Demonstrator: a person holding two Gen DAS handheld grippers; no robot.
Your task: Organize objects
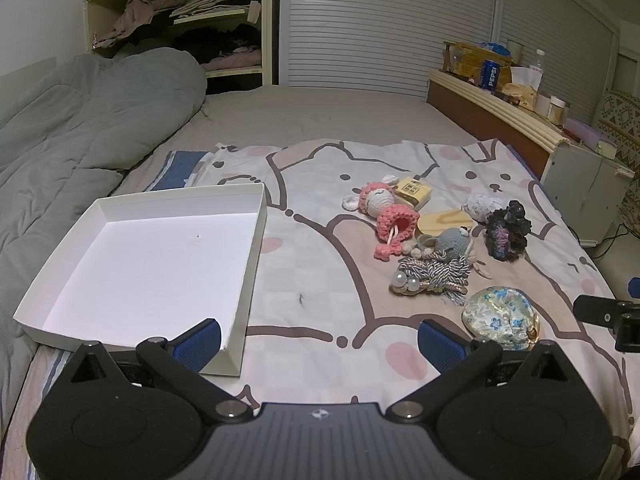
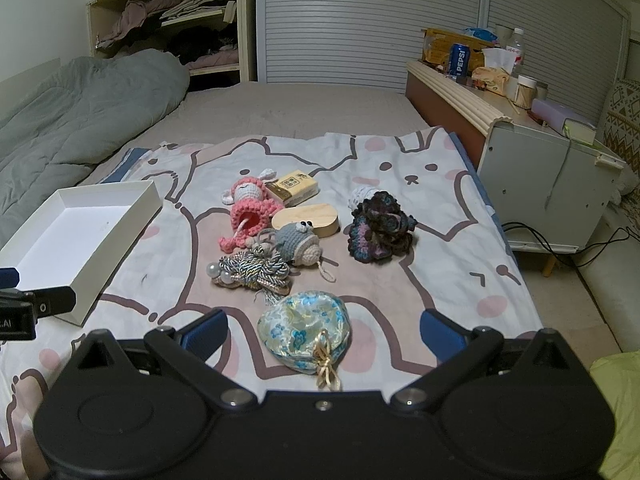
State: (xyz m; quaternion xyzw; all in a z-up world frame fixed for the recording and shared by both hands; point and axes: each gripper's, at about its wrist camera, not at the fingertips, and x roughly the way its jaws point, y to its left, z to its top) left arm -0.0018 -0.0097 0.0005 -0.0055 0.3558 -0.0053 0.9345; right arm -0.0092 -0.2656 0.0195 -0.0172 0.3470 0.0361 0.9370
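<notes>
An empty white box lid point(image 1: 152, 264) point(image 2: 80, 232) lies at the left of a cartoon-print sheet. Right of it sits a cluster: a pink crochet doll point(image 1: 384, 208) point(image 2: 248, 208), a yellow packet point(image 1: 412, 191) point(image 2: 298, 188), a wooden block point(image 1: 444, 221) point(image 2: 308, 220), a grey crochet toy point(image 1: 454, 242) point(image 2: 296, 240), a tasselled cord knot point(image 1: 432, 276) point(image 2: 252, 270), a dark crochet flower point(image 1: 506, 230) point(image 2: 380, 228) and a floral silk pouch point(image 1: 500, 316) point(image 2: 306, 330). My left gripper point(image 1: 320, 340) is open over the box's near corner. My right gripper point(image 2: 324, 334) is open, with the pouch lying between its fingers, untouched.
A grey duvet point(image 1: 80, 128) is bunched along the left. A headboard ledge point(image 2: 456, 88) at the right carries a Pepsi can point(image 2: 458, 60), tissues and jars. A white cabinet point(image 2: 548, 184) with cables stands beside the bed. Shelves of clothes point(image 1: 192, 28) stand behind.
</notes>
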